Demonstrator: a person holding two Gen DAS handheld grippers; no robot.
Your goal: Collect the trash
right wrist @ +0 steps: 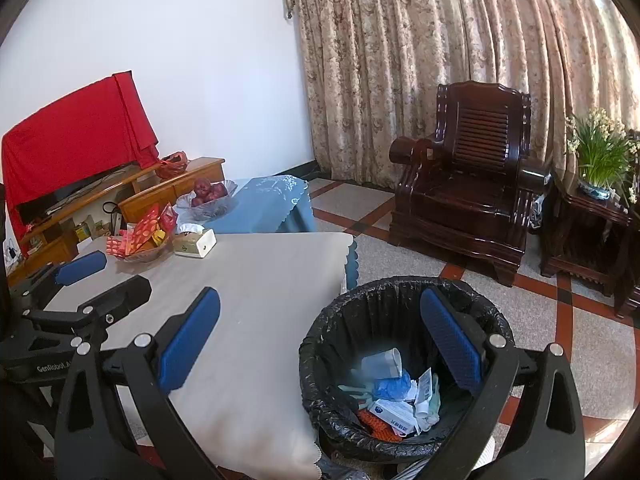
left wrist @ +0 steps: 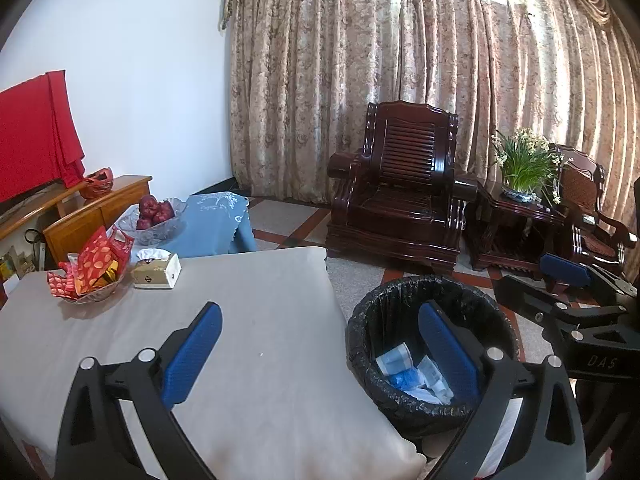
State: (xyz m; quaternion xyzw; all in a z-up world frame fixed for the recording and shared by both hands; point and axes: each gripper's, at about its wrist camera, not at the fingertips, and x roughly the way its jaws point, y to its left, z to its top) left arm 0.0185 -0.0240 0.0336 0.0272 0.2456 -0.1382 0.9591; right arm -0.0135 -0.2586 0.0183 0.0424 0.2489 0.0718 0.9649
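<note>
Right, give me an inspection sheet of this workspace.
Surface: grey-clothed table, near part bare.
Job's things: black-lined round trash bin beside the table, holding blue and white litter.
Clutter: red-wrapper snack basket, white tissue box, glass bowl of red apples.
Grippers: left gripper open, empty; right gripper open, empty.
Cables: dark cable by the wooden cabinet.
Surroundings: dark wooden armchair, floral curtain, potted plant.
</note>
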